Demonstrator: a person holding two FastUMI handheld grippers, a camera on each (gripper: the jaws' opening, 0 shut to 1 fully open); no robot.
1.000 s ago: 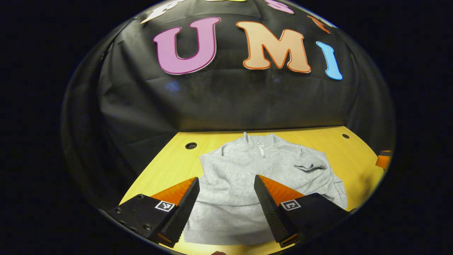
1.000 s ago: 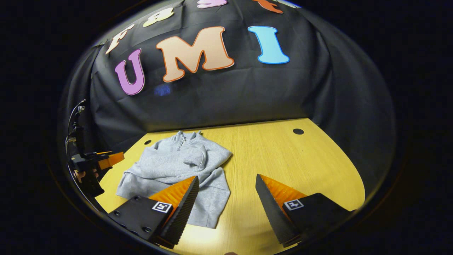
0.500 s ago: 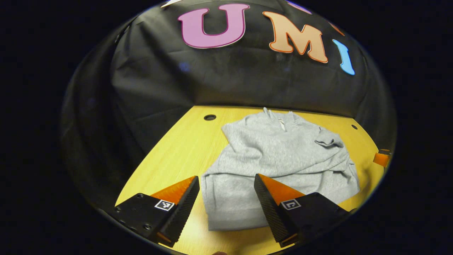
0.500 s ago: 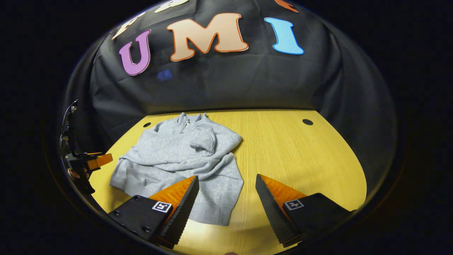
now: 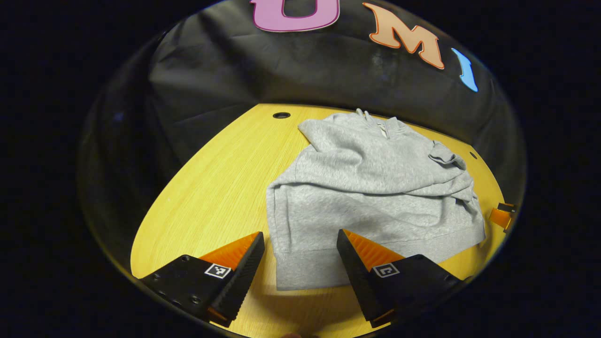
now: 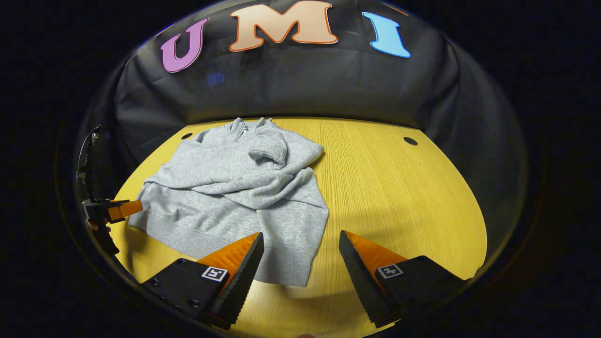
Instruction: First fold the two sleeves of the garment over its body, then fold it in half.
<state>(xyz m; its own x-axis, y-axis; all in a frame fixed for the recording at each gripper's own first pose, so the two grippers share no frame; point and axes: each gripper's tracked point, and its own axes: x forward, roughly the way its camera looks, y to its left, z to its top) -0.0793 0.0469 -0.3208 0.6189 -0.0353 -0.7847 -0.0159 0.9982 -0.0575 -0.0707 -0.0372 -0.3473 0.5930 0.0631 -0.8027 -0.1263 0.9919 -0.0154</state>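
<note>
Grey quarter-zip sweatshirt (image 5: pixel 371 197) flat on yellow tabletop (image 5: pixel 211 188), both sleeves (image 6: pixel 263 152) folded across body. Left gripper (image 5: pixel 300 272) and right gripper (image 6: pixel 300 272) above near hem, jaws spread, empty.

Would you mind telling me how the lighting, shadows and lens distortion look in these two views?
Left gripper view: sharp; the fisheye bows the yellow wooden table's edges; the grey fleece sweatshirt is evenly lit, with a soft shadow on the tabletop near the open left gripper. Right gripper view: the same bowing, sharp focus, a pale glare patch and soft shadows on the wood by the open right gripper.
</note>
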